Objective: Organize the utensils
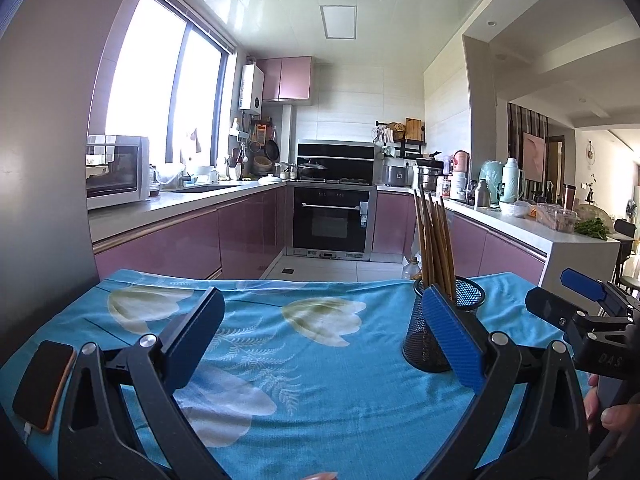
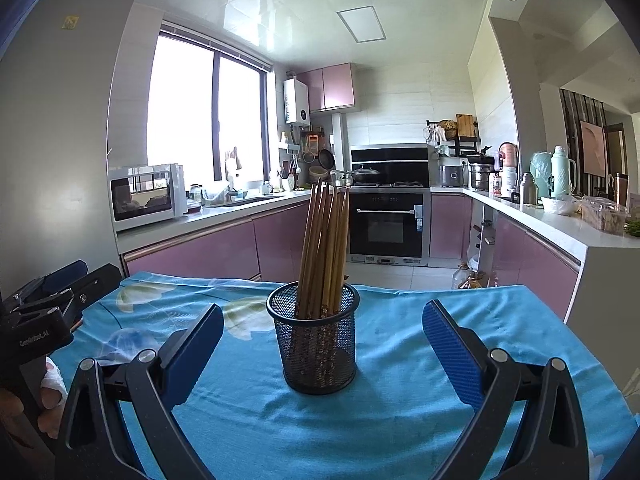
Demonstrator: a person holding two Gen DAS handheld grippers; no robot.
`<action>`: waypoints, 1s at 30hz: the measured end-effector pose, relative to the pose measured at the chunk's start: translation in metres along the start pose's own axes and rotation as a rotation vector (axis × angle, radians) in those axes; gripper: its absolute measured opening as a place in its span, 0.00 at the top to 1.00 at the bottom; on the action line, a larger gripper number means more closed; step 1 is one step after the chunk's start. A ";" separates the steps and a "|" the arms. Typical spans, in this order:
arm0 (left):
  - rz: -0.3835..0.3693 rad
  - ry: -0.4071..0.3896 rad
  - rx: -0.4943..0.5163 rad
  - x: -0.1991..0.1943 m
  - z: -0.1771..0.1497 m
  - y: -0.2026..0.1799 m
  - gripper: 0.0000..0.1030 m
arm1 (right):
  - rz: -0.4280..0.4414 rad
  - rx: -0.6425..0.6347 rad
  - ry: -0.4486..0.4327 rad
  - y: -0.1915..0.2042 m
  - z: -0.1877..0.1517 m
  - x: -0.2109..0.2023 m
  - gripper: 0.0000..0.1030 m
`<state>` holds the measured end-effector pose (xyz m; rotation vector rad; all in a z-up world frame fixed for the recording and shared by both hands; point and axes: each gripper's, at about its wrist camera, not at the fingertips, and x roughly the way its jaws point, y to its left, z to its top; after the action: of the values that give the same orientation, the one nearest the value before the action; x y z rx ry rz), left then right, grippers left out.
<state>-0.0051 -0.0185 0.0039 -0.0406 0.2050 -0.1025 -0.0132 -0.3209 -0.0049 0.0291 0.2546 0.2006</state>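
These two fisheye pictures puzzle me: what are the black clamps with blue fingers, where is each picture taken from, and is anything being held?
There is no robot arm here. A person holds a hand tool in each hand, and each tool carries a camera looking forward along its two fingers. One picture looks out from the left gripper, the other from the right gripper. Both are open and hold nothing. Ahead is a table under a blue flowered cloth. On it stands a black mesh cup full of wooden chopsticks, directly before the right tool. A phone lies at the cloth's left edge.
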 end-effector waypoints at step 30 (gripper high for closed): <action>-0.008 0.001 -0.015 -0.008 0.004 -0.002 0.05 | -0.011 -0.004 -0.014 -0.001 0.006 -0.004 0.06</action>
<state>-0.0118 -0.0197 0.0096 -0.0561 0.2070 -0.1088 -0.0148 -0.3230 0.0016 0.0254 0.2402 0.1903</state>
